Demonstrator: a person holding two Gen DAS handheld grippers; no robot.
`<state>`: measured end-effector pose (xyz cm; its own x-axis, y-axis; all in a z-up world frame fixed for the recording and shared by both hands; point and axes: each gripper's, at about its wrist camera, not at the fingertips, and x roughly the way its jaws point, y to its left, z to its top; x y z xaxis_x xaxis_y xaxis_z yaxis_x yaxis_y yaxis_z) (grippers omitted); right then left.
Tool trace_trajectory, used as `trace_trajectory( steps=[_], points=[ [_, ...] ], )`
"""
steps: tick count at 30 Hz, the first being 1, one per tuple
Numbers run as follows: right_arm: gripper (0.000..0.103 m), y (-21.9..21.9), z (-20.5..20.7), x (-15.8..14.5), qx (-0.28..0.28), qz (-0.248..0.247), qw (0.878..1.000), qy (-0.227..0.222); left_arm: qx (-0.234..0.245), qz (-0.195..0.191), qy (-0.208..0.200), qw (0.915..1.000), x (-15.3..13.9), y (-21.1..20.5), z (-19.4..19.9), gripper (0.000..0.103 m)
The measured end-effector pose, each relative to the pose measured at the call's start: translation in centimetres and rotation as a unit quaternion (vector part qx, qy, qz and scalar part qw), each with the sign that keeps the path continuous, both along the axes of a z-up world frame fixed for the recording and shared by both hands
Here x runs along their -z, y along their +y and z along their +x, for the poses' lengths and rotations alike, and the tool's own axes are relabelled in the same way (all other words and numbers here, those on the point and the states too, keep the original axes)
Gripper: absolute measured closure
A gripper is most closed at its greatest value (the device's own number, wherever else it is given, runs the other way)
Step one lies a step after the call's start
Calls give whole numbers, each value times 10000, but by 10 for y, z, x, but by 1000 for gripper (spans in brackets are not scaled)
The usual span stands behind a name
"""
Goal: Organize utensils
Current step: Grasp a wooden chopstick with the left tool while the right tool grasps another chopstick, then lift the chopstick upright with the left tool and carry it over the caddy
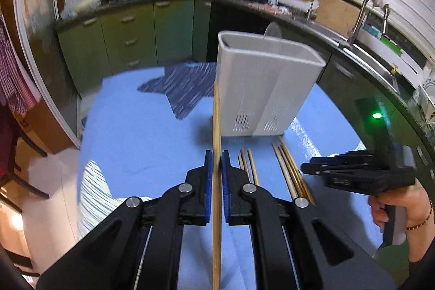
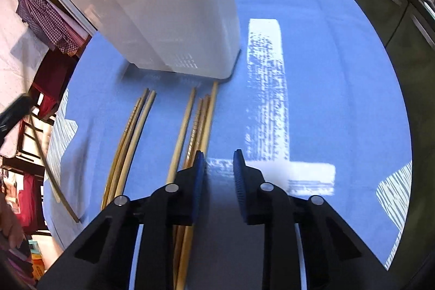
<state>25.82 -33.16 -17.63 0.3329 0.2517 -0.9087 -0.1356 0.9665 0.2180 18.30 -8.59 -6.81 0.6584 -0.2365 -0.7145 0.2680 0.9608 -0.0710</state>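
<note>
Lying loose: seven chopsticks [image 2: 190,124], one more clamped in left fingers [image 1: 209,173].

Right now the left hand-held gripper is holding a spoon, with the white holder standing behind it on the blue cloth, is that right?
Not a spoon. The left hand-held gripper is shut on a single wooden chopstick, as the left wrist view shows. The white holder does stand behind it on the blue cloth.

No legible text, labels, brand names, numbers or signs appear in either wrist view; any markings present are too blurred or small to read
</note>
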Motion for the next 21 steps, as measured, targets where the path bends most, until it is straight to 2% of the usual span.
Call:
trace_trajectory(
  steps=[15,17,18,21],
  points=[
    [87,33,12,7,-103,-522,9985,131,121,42,-415,9991,-11,5,-24,96],
    [90,35,13,7,-116,-628,9979,92,122,63,-475,9988,-12,5,-26,96],
    [94,37,13,7,-141,-700,9974,54,128,66,-497,9987,-12,5,-27,96],
    [96,35,9,4,-148,-574,9982,23,133,41,-519,9986,-13,8,-29,96]
  ],
)
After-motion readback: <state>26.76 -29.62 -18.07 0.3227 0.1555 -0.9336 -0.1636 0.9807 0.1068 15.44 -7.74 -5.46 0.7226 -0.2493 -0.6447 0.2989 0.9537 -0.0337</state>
